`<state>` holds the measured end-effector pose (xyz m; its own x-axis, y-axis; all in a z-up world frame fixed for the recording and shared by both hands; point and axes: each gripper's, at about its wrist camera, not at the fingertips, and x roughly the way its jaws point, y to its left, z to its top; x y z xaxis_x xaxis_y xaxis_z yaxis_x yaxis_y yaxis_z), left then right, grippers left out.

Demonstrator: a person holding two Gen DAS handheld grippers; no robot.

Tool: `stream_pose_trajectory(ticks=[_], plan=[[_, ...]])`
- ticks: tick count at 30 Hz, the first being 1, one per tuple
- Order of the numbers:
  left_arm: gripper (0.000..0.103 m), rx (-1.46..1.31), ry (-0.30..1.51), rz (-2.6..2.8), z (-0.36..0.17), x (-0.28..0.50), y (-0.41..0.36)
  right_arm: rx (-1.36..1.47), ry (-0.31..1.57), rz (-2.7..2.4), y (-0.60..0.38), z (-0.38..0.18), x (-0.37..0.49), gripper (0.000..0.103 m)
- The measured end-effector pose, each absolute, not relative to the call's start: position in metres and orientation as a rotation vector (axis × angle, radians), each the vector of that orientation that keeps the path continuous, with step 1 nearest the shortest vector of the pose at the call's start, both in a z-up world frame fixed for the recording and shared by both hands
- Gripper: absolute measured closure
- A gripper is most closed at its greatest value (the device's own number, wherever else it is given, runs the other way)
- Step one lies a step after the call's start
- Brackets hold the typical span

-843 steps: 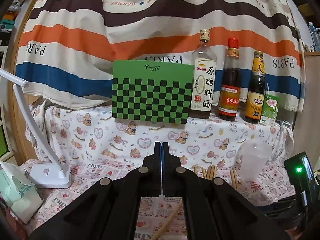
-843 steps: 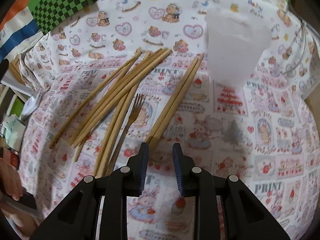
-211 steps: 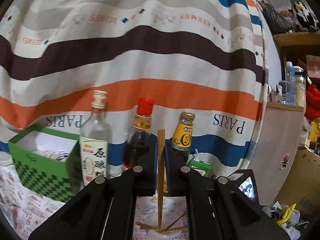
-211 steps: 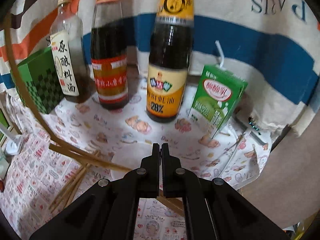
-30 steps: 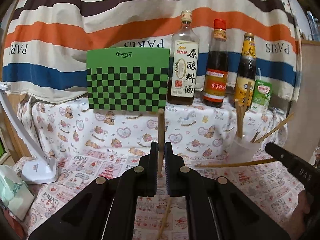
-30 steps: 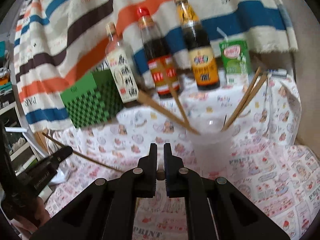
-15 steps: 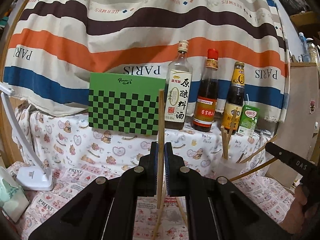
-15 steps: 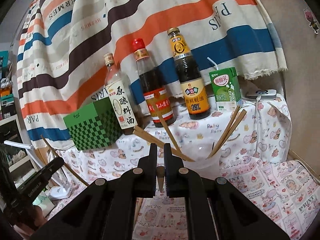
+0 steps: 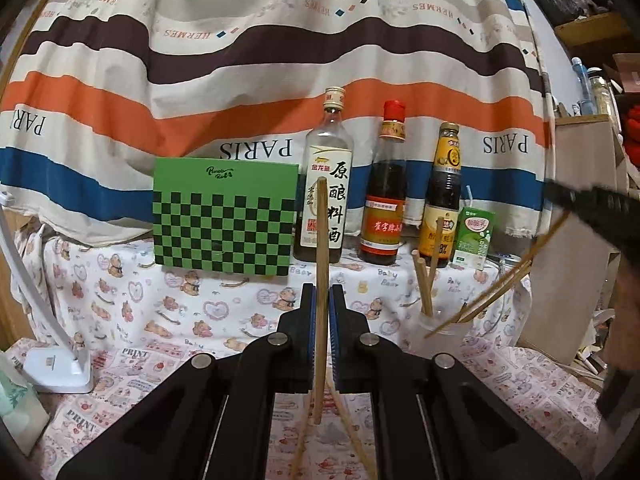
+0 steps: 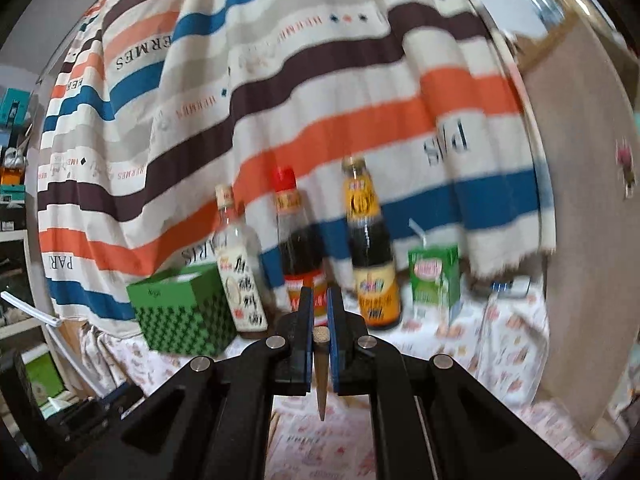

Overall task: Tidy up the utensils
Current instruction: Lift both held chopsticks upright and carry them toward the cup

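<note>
Left gripper [image 9: 320, 312]: pinching an upright chopstick [image 9: 321, 248], frame centre.
Right gripper [image 10: 320, 328]: clamped on another chopstick [image 10: 321, 368].
Cup [image 9: 440, 330]: lower right, holding chopsticks.
Advice: tip each stick downward, centre over cup, then release.

Bottles [image 9: 385, 196] and box [image 9: 224, 216] behind cup [image 9: 436, 330]

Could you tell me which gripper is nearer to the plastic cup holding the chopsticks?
Right, judging by the left view. The right gripper hangs just above and right of the cup, its chopstick reaching the rim. The left gripper sits back, left of it.
</note>
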<state>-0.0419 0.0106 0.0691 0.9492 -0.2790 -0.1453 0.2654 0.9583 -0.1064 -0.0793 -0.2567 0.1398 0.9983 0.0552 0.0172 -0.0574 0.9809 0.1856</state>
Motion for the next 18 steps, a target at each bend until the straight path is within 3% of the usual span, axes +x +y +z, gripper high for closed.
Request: stream_pose_trajectory(ticks=[8, 18], plan=[[0.098, -0.101, 0.164, -0.29, 0.069, -0.04, 0.015, 0.101, 0.005, -0.002, -0.258, 0.174, -0.047, 0.096], [0.098, -0.131, 0.164, -0.282, 0.069, -0.039, 0.021, 0.116, 0.306, 0.001, -0.273, 0.133, 0.037, 0.096]])
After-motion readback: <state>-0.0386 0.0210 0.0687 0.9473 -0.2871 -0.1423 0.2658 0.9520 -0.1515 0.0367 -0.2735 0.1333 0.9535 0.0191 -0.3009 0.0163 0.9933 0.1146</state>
